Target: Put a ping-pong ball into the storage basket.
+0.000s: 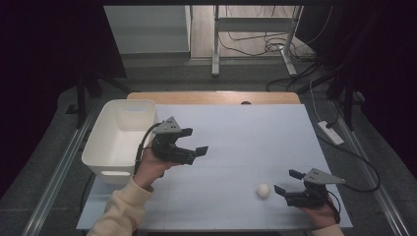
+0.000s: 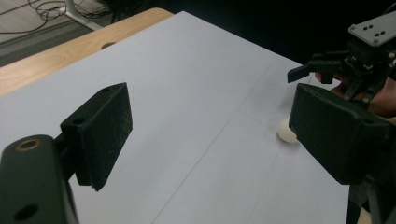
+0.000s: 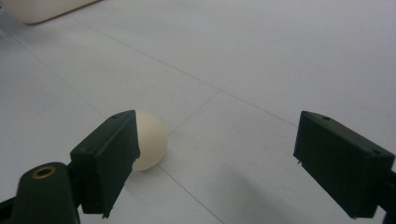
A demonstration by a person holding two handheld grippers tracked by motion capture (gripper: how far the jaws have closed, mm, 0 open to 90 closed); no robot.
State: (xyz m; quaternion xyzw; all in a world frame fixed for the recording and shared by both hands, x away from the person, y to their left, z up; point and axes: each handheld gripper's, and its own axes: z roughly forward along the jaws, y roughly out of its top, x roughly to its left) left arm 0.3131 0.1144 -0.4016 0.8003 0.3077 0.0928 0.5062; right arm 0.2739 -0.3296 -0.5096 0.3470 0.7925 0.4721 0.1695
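Hands enter from the near edge of the high view, each holding a two-jaw gripper over a pale table sheet (image 1: 236, 137). Nearest, at the person's right, the right gripper (image 1: 286, 184) rests low on the sheet with its jaws spread wide and nothing between them. A small cream ball (image 1: 263, 191) sits on the sheet just beside it, off the tip of one jaw rather than inside the gap. The right gripper view confirms this: the ball (image 3: 150, 140) lies partly behind one black pad, on its outer side.

A little farther in, the left gripper (image 1: 194, 141) hangs above the middle-left of the sheet, jaws likewise apart and empty. A cream sleeve (image 1: 120, 211) covers that forearm. Its own view looks across the sheet toward the ball (image 2: 286, 130) and the other gripper.

Just beyond the left hand stands a white bin (image 1: 103, 147), open-topped, at the sheet's left edge; it looks empty.

Judging by this layout, the work seems barely begun: the ball is not yet grasped, and picking it up and carrying it, probably to the bin, remains.

The sheet carries faint ruled lines and lies on a wooden tabletop (image 1: 214, 97), visible along the far edge. Beyond are grey flooring, metal desk legs (image 1: 215, 44), loose cables and a power strip (image 1: 330, 132).
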